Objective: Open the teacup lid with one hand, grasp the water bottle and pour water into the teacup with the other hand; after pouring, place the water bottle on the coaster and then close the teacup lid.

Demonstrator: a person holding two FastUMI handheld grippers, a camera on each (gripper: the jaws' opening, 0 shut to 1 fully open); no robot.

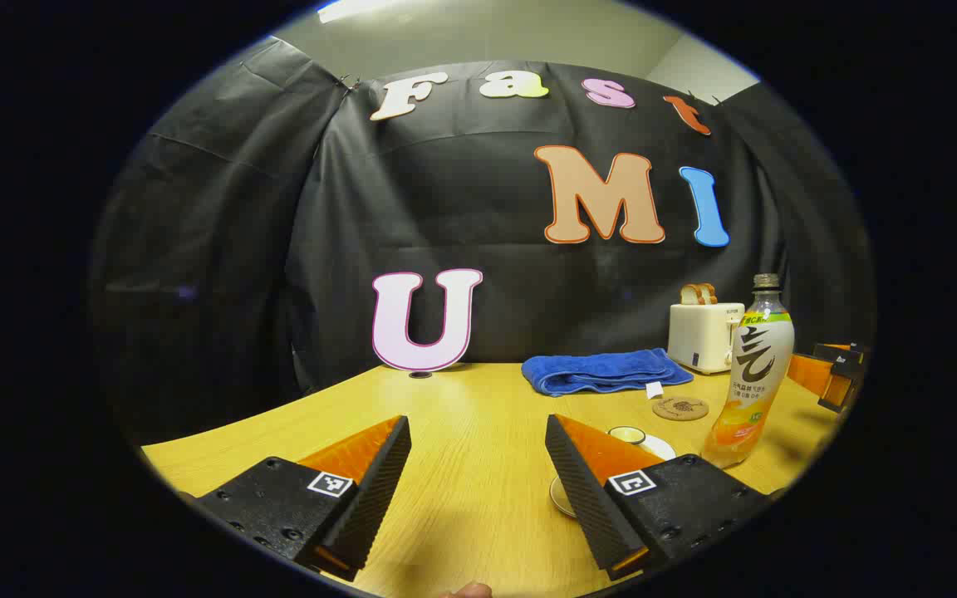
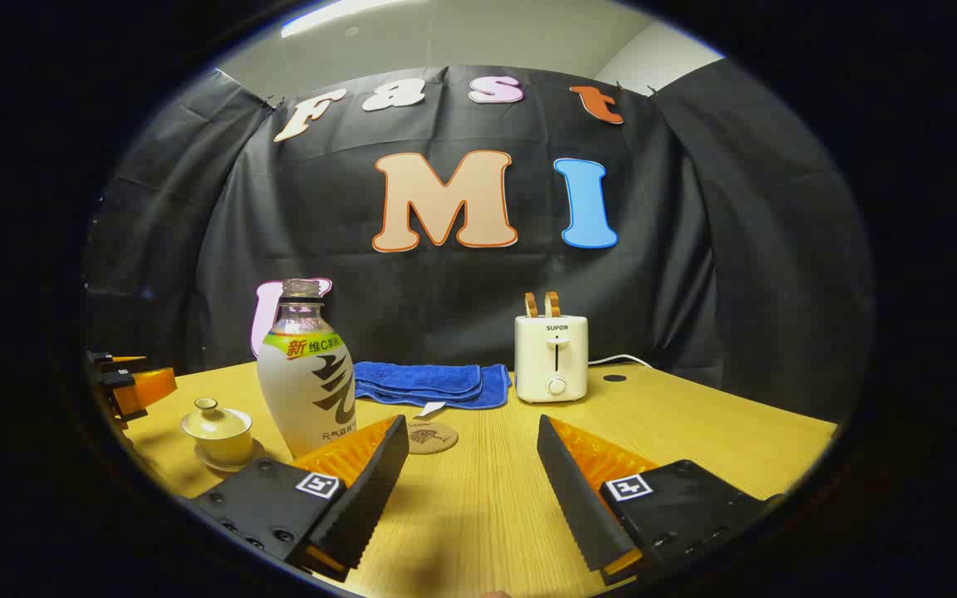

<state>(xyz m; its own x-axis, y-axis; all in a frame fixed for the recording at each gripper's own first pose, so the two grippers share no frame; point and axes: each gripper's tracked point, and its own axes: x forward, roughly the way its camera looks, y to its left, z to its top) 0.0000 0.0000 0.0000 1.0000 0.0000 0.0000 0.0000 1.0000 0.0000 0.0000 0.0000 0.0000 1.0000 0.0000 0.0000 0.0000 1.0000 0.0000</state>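
Note:
A pale yellow lidded teacup (image 2: 217, 432) stands on its saucer at the left of the wooden table (image 2: 694, 432). In the left gripper view the teacup (image 1: 630, 435) is partly hidden behind my right-hand finger. The water bottle (image 2: 308, 382) stands upright just right of the cup, and it appears as a tall bottle (image 1: 753, 374) in the left gripper view. A round cork coaster (image 2: 431, 436) lies behind the bottle. My left gripper (image 1: 478, 486) is open and empty, low over the table just left of the cup. My right gripper (image 2: 470, 486) is open and empty, right of the bottle.
A folded blue towel (image 2: 429, 382) and a white toaster (image 2: 552, 357) holding bread stand at the back of the table. The other gripper's orange finger shows at each view's outer edge (image 1: 831, 374) (image 2: 125, 382). Black cloth walls surround the table.

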